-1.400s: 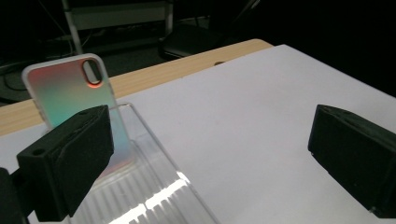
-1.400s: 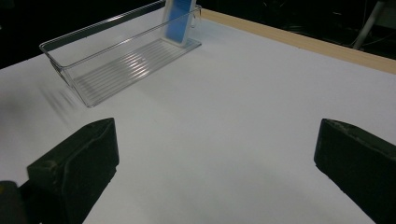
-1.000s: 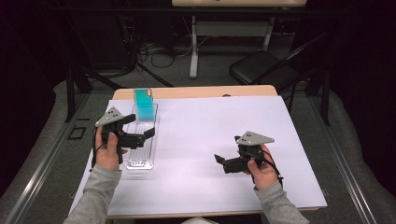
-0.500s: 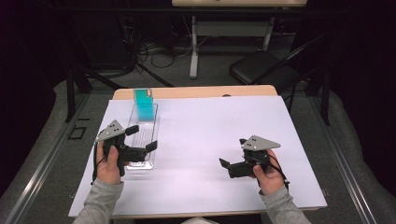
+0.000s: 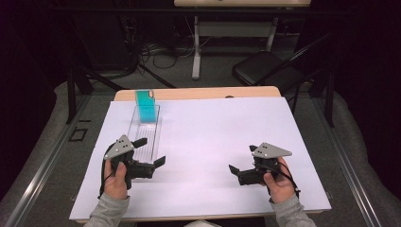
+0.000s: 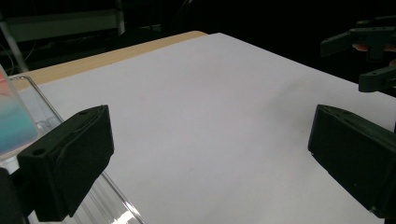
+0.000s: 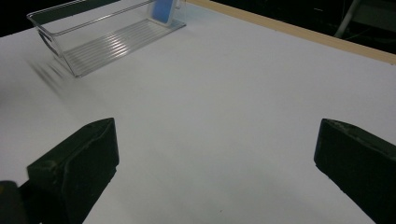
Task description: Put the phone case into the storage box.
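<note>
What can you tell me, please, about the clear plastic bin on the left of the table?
The clear plastic bin is a long, narrow, open-topped box with see-through walls and a ribbed floor. It lies flat on the white sheet, running away from the person. A teal packet stands upright at its far end; the rest looks empty. The left claw, jaws open, hovers by its near end; contact cannot be judged.

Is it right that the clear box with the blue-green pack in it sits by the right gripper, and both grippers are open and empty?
Not quite. The clear box sits by the left gripper, as the high view shows. The right gripper is far across the table. Both are open and empty.
</note>
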{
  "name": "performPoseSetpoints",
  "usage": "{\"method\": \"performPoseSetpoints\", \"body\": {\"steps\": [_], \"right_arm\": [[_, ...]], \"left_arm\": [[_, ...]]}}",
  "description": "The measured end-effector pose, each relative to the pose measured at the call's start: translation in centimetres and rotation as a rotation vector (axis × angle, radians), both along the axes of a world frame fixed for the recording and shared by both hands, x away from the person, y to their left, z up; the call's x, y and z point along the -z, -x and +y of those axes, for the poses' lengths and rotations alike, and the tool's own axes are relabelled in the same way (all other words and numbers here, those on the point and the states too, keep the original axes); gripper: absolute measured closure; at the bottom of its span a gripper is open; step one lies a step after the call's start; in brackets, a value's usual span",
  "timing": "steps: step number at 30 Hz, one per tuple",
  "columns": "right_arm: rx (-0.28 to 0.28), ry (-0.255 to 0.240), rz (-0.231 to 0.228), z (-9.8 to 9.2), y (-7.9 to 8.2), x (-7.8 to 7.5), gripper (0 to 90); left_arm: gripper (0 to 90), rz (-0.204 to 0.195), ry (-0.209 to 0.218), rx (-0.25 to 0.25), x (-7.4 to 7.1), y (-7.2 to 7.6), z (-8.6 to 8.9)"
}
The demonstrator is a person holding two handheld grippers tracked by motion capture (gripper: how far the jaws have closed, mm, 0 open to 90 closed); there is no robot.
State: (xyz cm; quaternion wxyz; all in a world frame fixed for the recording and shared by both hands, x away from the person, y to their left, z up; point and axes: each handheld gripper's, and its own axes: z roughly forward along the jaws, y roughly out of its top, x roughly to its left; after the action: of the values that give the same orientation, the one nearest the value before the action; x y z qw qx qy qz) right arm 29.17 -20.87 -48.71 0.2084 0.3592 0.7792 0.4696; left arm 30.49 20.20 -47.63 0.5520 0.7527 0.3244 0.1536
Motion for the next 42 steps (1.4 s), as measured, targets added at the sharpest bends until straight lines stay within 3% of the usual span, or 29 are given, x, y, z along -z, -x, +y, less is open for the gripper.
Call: {"method": "performPoseSetpoints", "body": {"steps": [9, 22, 33, 42], "right_arm": [[0.024, 0.001, 0.001, -1.2, 0.7, 0.3, 0.0], [0.076, 0.011, 0.006, -3.3, 1.6, 1.5, 0.0], [0.126, 0.002, 0.023, -5.0, 1.6, 2.5, 0.0], [0.138, -0.014, 0.017, -5.7, 1.6, 2.9, 0.0]], "left_arm": [[0.5, -0.022, 0.007, 0.012, 0.5, 1.1, 0.0], [0.5, -0.034, 0.012, -0.008, 1.5, 2.3, 1.2], [0.5, -0.022, 0.001, -0.069, 2.5, 2.9, 3.3], [0.5, -0.010, 0.025, -0.105, 3.1, 3.3, 4.7]]}}
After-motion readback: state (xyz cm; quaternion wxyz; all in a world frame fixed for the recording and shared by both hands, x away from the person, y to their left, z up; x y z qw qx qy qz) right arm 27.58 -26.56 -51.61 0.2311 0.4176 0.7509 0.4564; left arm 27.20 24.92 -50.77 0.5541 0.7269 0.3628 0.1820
